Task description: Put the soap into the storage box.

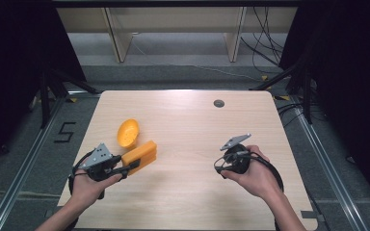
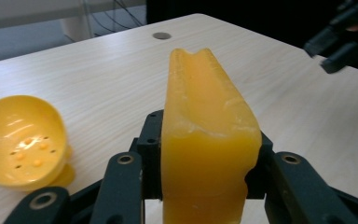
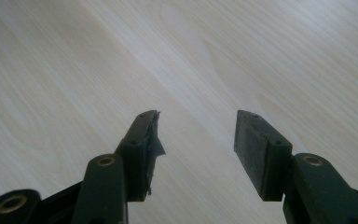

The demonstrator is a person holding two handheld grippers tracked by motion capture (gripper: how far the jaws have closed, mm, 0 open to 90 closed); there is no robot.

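The orange block (image 1: 141, 155) sat clamped in the left gripper (image 1: 130, 167) near the left edge of the tabletop (image 1: 192, 125), its far end jutting past the fingers toward the yellow bowl (image 1: 128, 133), which lay tipped on its side just beyond it. The high view gave this layout and the spacing of both hands, but the block looked there like a plain slab. The left gripper view showed far more: the orange block (image 2: 205, 140) stood narrow and upright between the two fingers (image 2: 151, 149), one pad pressed against each flank, its waxy top edge notched and its near face dented where the pads bit in. That same view showed the yellow bowl (image 2: 21, 140) off to one side with its hollow facing the camera, small holes and orange specks inside it, apart from the block. The right gripper (image 1: 220, 166) was held well away on the right half of the tabletop, and in the high view its opening was hard to judge. The right gripper view settled that: the right gripper (image 3: 196, 130) had its fingers (image 3: 256, 149) partly apart with nothing between them, bare wood grain of the tabletop (image 3: 214, 56) beneath, and one pad looked frayed at its edge.
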